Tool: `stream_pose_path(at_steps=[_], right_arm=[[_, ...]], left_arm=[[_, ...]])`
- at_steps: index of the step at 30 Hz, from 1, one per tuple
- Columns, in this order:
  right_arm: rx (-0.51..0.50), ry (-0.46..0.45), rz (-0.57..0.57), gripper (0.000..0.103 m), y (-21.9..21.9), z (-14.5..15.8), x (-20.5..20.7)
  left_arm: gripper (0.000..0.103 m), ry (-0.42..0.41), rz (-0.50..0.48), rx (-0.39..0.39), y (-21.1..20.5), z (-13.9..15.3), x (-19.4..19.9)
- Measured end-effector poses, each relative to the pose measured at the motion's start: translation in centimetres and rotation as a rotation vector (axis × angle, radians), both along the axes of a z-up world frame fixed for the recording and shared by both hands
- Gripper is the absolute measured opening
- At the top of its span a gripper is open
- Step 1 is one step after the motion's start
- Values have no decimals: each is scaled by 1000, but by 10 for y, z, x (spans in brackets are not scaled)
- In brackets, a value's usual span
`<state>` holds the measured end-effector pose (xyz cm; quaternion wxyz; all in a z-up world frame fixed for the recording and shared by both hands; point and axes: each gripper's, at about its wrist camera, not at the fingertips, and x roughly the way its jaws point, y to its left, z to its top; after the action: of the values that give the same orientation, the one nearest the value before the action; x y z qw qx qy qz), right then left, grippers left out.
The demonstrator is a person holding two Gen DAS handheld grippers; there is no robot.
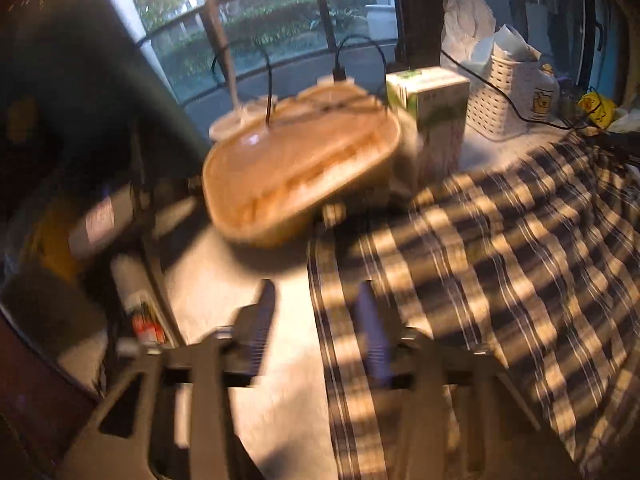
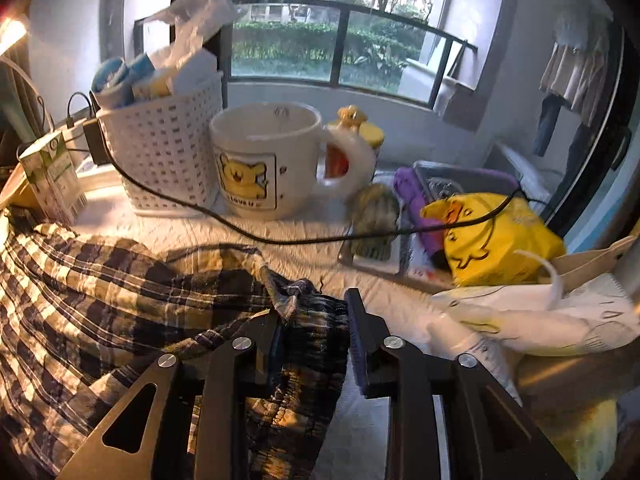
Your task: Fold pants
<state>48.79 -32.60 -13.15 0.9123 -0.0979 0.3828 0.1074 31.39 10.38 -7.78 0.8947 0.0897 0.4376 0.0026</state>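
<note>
The plaid pants [image 1: 480, 260] are spread over the right half of the white table cover [image 1: 240, 360]. My left gripper [image 1: 316, 308] is open. The pants' straight edge runs between its fingers, one finger over the cloth and one over the bare cover. The picture there is blurred. In the right wrist view the pants [image 2: 100, 300] lie at the left, with the gathered waistband and its knotted drawstring [image 2: 296, 292] bunched between my right gripper's [image 2: 314, 326] fingers. That gripper is shut on this thick wad of cloth.
A tan oval tray [image 1: 300, 172] with cables, a green carton [image 1: 436, 108] and a white basket [image 2: 168, 152] stand behind the pants. A bear mug [image 2: 260, 160], a yellow bag [image 2: 500, 240] and a white bag [image 2: 540, 320] crowd the right. A black cable [image 2: 240, 228] crosses the table.
</note>
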Motion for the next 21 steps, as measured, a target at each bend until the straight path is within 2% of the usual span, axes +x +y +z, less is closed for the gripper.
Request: stream_pose_path(at_steps=[1,2,3,5,8,10,12,13,17,19,21], right_arm=[[1,2,2,34,0,0,1],[2,0,2,46,-1,1,1],[3,-8,3,64,-2,4,-1],[19,-36,10,75,-4,14,-9],[27,-44,40,75,-4,22,-24],[27,-36,62,75,-2,23,-35],[24,-32,84,75,-4,25,-48],[24,-29,90,75,-4,25,-55],[35,-15,90,75,-10,23,-77],[46,-12,87,75,-14,24,-89],[48,-18,84,75,-18,25,-103]], left_arm=[[56,16,7,-22,3,-3,-5],[57,35,15,-41,7,-8,-10],[57,55,22,-57,12,-14,-15],[57,84,39,-67,16,-23,-21],[57,128,20,-98,17,-39,-28],[51,113,-12,-112,12,-45,-34],[14,91,-58,-136,8,-45,-36],[10,88,-58,-131,6,-45,-34],[8,60,-28,-57,5,-46,-19],[8,48,4,-62,10,-41,-15],[8,-7,28,-72,14,-25,-17]])
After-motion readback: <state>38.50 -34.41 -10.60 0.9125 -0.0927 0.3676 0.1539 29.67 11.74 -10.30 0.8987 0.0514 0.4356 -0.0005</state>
